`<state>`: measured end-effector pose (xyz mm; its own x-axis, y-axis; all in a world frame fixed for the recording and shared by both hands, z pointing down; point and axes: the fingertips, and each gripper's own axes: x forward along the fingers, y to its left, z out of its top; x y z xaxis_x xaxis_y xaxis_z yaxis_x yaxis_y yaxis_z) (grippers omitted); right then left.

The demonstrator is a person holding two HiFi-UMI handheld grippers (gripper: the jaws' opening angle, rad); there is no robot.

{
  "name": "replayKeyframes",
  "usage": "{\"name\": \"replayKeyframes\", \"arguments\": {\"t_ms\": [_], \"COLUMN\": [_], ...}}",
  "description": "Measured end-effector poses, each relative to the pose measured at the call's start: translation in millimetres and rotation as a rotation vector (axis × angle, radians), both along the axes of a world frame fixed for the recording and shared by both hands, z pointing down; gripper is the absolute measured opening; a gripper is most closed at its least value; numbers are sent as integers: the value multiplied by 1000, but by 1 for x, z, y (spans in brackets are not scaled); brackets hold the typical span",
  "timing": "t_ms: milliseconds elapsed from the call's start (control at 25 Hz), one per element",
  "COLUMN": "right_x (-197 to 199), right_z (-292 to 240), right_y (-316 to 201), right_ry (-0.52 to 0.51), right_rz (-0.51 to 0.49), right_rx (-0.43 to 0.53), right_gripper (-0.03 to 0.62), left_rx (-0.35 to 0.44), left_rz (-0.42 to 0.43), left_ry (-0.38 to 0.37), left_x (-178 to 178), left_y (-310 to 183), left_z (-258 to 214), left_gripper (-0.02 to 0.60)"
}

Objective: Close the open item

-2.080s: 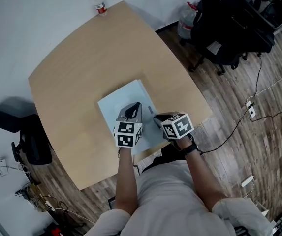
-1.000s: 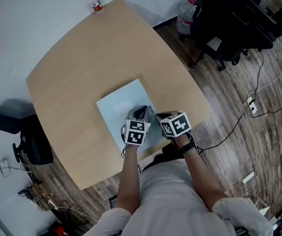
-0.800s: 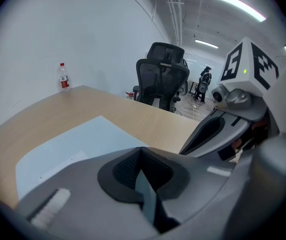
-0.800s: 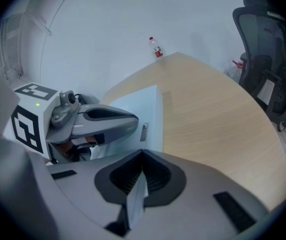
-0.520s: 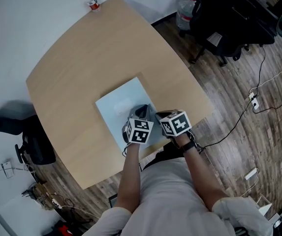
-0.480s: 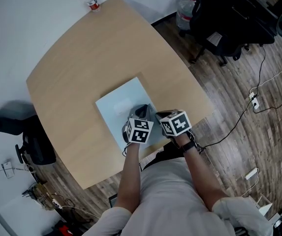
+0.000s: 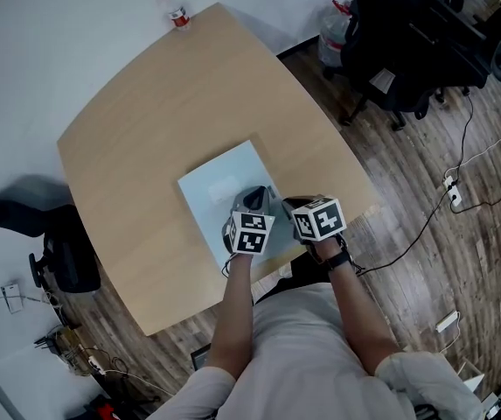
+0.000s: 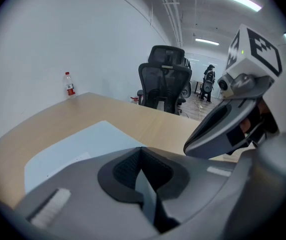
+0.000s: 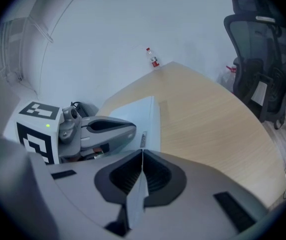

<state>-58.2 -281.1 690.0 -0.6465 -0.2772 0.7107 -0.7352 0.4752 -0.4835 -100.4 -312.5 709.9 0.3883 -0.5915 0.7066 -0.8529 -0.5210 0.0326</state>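
Forearms: both bare forearms reach forward from the body, close together and nearly parallel, and cross the table's near edge.
Left gripper (image 7: 253, 198): grey two-jaw tool with a marker cube. It is low over the near part of the folder and points away from the person. Jaws pressed together, with nothing between them.
Right gripper (image 7: 285, 206): same build, just beside the left one on its right, over the folder's near right corner. It is angled slightly towards the left gripper. Jaws pressed together and holding nothing.
Gap between grippers: narrow. The two bodies sit side by side, and I cannot tell whether they touch.
Pale blue flat rectangular folder (image 7: 219, 182): lies flat on the table, turned slightly off square. Its near edge is close to the table's near edge and partly under the grippers. Its right edge runs straight away from the right gripper.
Light wooden table with rounded sides (image 7: 163, 103): bare wood on all sides of the folder. There is a broad stretch beyond its far edge, a wide band to its left and a narrower strip to its right.
Small clear bottle with red cap and red label (image 7: 177, 9): upright at the far corner, well apart from the folder.
Black office chairs (image 7: 407, 46): on dark wood flooring to the right, off the table's far right side.
Black chair (image 7: 53, 252): off the table's left edge, near the white wall.
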Motion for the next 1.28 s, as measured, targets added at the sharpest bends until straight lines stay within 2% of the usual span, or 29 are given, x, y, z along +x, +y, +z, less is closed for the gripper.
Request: {"name": "replayKeyframes", "arguments": {"t_ms": [160,360,520,720,920,1120,1280], "right_x": [1,-7,-28,-46,-58,-69,-71], "right_z": [-13,-38,-75,-123,-173,-218,-245], "right_y": [1,4,6,10,14,25,33], "right_ry": [-9,-39,-86,-114,-173,-181,-198], "right_rz": [10,-1,-45,-50,-13,-7,12], "right_rx": [44,117,212,357,500,662,739], "right_gripper": [15,15,15,15,15,15,15], "left_rx": [46,59,116,194,324,467,579], "left_rz": [-87,-210,-253,-322,-356,-405,-429], "left_ry": [94,213,229,263,256,233,198], "left_x": [-14,-39,-58,-81,-105,-133,-147], "left_y": [3,17,26,43,61,78,92], "left_z": [-27,-53,-81,-120,-166,-218,-254], "left_gripper": [9,9,9,9,9,9,9]}}
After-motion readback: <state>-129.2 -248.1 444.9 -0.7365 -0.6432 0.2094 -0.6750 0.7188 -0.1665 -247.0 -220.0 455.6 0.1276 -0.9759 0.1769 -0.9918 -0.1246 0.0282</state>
